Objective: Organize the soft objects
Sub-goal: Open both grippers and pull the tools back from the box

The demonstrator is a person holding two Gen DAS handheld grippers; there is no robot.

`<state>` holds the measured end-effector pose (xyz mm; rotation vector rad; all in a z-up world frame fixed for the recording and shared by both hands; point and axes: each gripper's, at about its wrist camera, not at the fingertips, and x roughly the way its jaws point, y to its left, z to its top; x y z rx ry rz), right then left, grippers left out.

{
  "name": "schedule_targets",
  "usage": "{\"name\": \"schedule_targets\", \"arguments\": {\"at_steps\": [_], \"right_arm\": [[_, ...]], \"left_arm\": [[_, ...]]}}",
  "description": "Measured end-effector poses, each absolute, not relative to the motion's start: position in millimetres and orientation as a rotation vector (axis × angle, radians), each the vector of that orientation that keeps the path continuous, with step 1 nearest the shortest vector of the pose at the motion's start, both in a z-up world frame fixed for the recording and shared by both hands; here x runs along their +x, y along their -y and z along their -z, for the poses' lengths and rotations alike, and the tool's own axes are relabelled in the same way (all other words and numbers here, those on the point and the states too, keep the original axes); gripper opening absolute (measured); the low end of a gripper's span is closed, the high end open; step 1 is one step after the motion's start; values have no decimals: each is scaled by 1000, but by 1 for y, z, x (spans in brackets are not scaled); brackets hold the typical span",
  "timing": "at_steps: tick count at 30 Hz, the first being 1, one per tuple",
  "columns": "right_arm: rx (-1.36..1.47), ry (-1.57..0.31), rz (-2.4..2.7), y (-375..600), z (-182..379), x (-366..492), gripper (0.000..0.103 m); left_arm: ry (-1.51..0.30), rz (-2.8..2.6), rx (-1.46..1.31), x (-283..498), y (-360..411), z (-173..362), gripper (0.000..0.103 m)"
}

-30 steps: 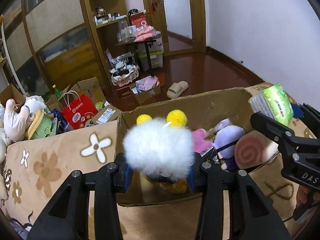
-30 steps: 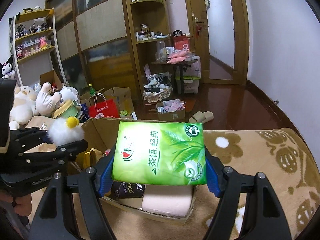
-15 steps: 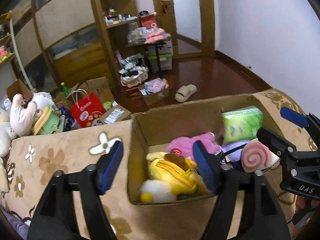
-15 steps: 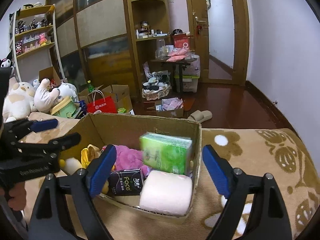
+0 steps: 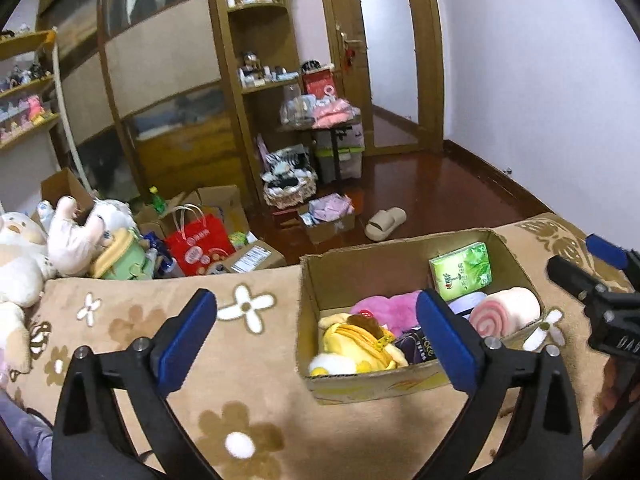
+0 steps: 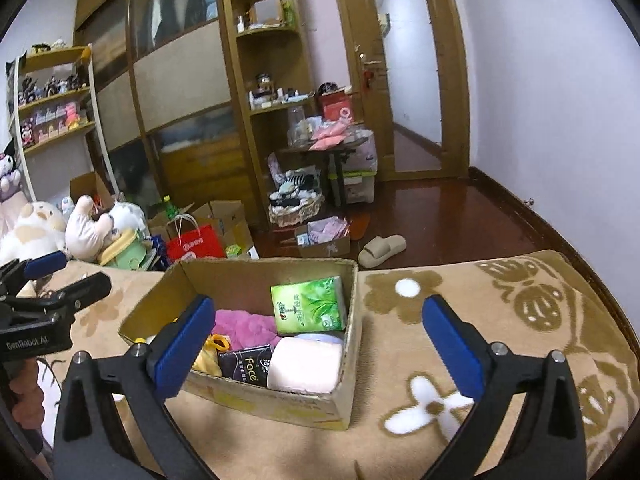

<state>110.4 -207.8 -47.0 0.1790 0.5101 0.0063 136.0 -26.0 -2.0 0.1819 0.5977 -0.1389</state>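
A cardboard box (image 5: pixel 360 272) (image 6: pixel 256 276) sits on a brown flowered blanket (image 5: pixel 256 420) (image 6: pixel 500 320). It holds a green tissue pack (image 5: pixel 462 270) (image 6: pixel 308 310), a pink rolled towel (image 5: pixel 506 312) (image 6: pixel 306 366), a pink plush (image 5: pixel 382 312) (image 6: pixel 244 326), a yellow plush with a white pom-pom (image 5: pixel 356 350) and a black Face pack (image 6: pixel 246 366). My left gripper (image 5: pixel 316 338) is open and empty, held back from the box's left front. My right gripper (image 6: pixel 316 340) is open and empty, in front of the box's right half.
Plush toys (image 5: pixel 60 236) (image 6: pixel 84 228) lie beyond the blanket's left end. A red gift bag (image 5: pixel 196 246) (image 6: pixel 196 242), open cartons, a wicker basket (image 5: pixel 288 190) and a slipper (image 5: pixel 386 222) (image 6: pixel 382 250) sit on the dark wood floor. Shelves and a door stand behind.
Both grippers opened and pulled back. The white pom-pom plush left my left gripper and the green tissue pack left my right one; both now lie in the box.
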Motion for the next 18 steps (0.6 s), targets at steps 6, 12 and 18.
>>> {"name": "schedule_targets", "arguments": {"at_steps": [6, 12, 18], "right_arm": [[179, -468, 0, 211, 24, 84, 103], [187, -417, 7, 212, 5, 49, 103], [174, -390, 18, 210, -10, 25, 103]], "left_arm": [[-568, 142, 199, 110, 20, -10, 100], [-508, 128, 157, 83, 8, -25, 100], [-489, 125, 148, 62, -2, -36, 100]]}}
